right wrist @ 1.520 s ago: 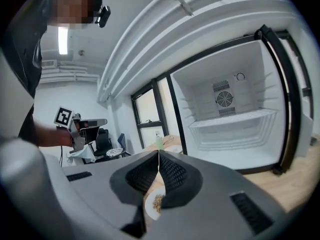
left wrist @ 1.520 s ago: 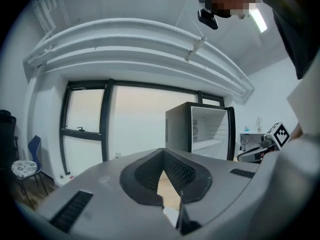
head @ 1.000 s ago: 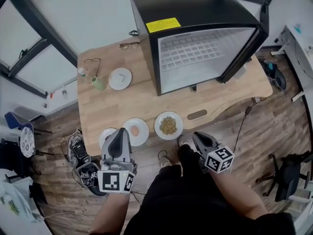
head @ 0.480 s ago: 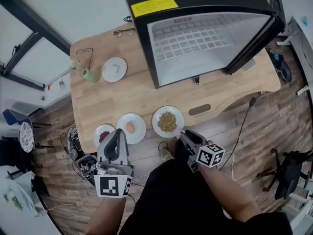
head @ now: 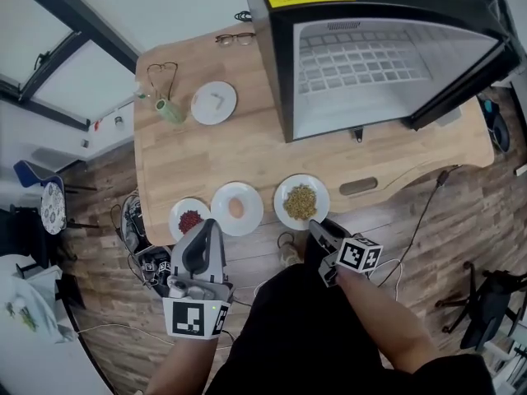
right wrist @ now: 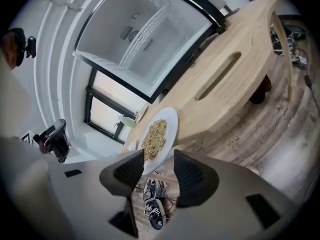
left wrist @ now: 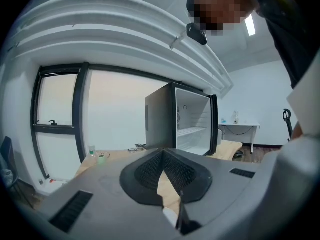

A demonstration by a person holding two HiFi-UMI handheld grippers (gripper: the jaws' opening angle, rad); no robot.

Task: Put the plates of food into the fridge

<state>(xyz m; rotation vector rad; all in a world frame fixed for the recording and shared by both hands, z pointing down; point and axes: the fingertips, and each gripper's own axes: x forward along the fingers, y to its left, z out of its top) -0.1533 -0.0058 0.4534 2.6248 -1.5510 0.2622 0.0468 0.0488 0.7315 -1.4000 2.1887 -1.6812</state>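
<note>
opening right tongs (right wrist: 159, 156) wide, empty, just short of white round plate of grain (right wrist: 171, 124); holding left tongs (left wrist: 163, 154) clenched.

Looking down on a light wooden table (head: 206, 155) standing on a brown plank floor (head: 478, 237), cables (head: 130, 220) trailing beside it. Facing a black-framed window (left wrist: 57, 99) glowing pale, a white wall (left wrist: 255, 94) running right, a white desk (left wrist: 240, 127) sitting against it, a ceiling light (left wrist: 250, 25) shining overhead.
</note>
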